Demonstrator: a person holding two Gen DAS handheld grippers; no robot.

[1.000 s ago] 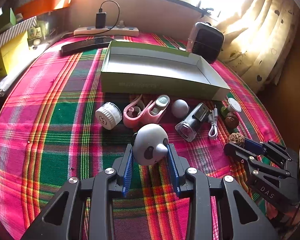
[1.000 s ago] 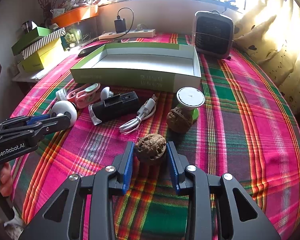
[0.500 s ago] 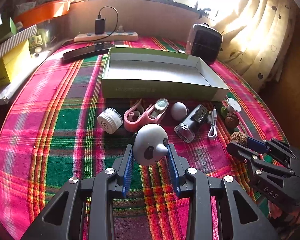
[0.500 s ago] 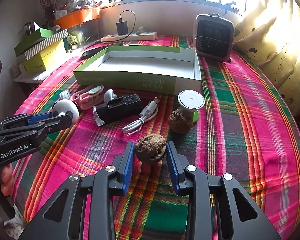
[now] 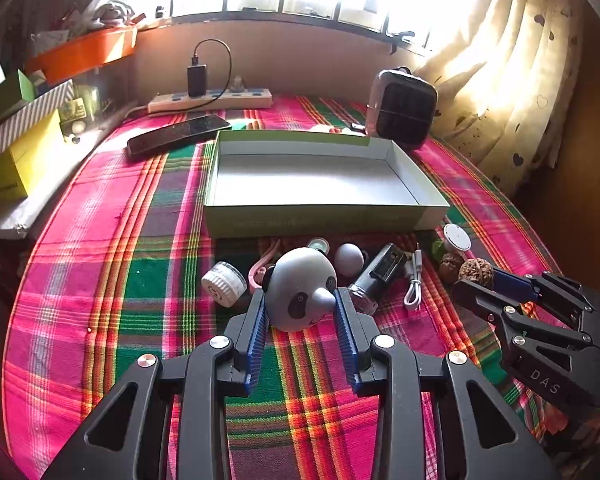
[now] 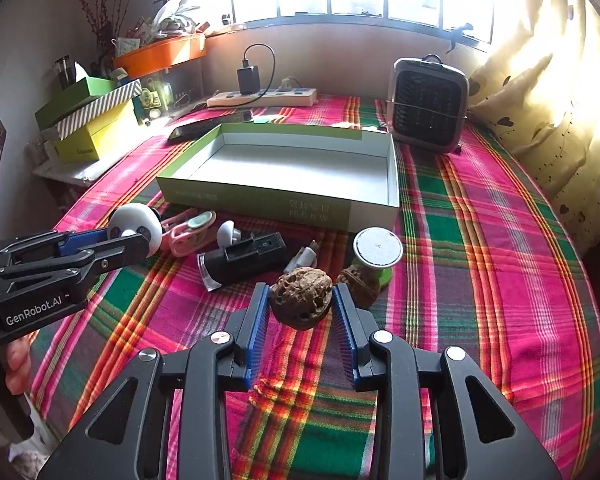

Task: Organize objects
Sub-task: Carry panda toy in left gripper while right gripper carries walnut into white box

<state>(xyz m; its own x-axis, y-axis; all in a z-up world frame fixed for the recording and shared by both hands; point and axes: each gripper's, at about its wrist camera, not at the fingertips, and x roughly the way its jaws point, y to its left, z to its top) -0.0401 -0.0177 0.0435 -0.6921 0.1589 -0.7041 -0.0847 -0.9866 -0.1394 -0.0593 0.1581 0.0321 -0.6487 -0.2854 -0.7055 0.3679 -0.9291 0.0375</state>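
Observation:
My left gripper [image 5: 300, 304] is shut on a white panda-faced ball [image 5: 302, 294], held above the plaid cloth. My right gripper [image 6: 300, 306] is shut on a brown walnut [image 6: 301, 298], also lifted off the cloth. An empty green box [image 5: 320, 222] with a white inside lies beyond both. In front of it sit a white jar [image 5: 224, 283], a pink clip [image 6: 188, 230], a small white ball [image 5: 349, 257], a black device [image 6: 244, 258], a white cable [image 5: 414, 286], a second walnut [image 6: 360, 280] and a white disc on a green base [image 6: 378, 248].
A black phone [image 5: 178, 134] and a power strip [image 5: 210, 102] lie behind the box. A dark fan heater [image 6: 428, 110] stands at the back right. Stacked boxes [image 6: 92, 120] sit on the left. A curtain [image 6: 560, 100] hangs along the right.
The left gripper rose with the panda ball, so the objects on the cloth look farther below. The right gripper lifted the walnut slightly and otherwise kept still.

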